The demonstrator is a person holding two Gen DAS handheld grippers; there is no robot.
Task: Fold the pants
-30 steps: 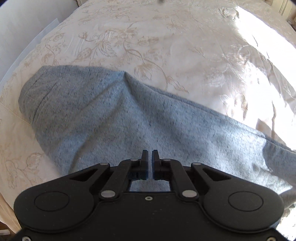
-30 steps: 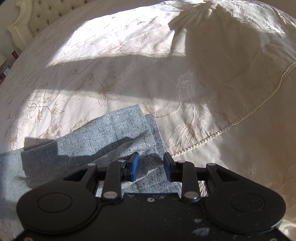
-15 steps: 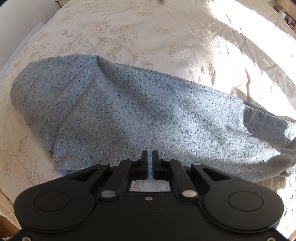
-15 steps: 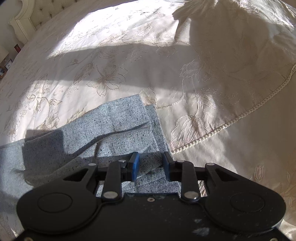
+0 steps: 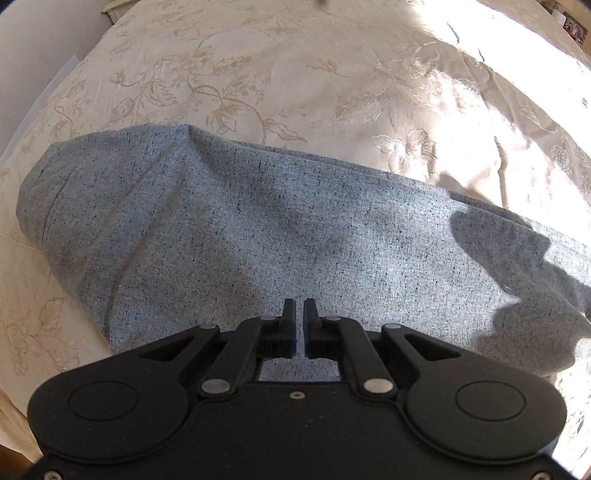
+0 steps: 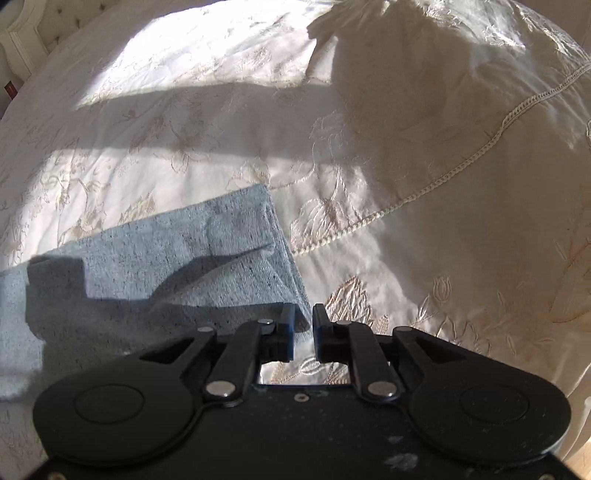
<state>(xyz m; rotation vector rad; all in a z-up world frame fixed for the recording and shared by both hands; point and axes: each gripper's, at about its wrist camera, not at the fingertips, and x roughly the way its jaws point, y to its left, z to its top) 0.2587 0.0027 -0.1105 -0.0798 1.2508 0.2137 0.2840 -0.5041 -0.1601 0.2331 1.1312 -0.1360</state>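
Note:
Grey-blue speckled pants (image 5: 258,236) lie across a cream embroidered bedspread (image 5: 258,74). In the left wrist view my left gripper (image 5: 299,314) hovers over their wide part, its jaws nearly closed with only a thin gap and no cloth between them. In the right wrist view the leg ends (image 6: 177,266) lie doubled at lower left. My right gripper (image 6: 303,317) sits at their right corner, jaws narrowed to a small gap. The cloth edge reaches the left fingertip (image 6: 288,317), and I cannot tell whether it is pinched.
The bedspread (image 6: 406,129) has a corded seam (image 6: 424,192) running diagonally right of the leg ends. A tufted headboard (image 6: 22,29) stands at the far left. The bed's edge and a wall (image 5: 33,55) lie left of the pants.
The right gripper's jaws have narrowed and it has shifted to the right corner of the leg ends. The left gripper stays shut and now sees the pants lying flatter.

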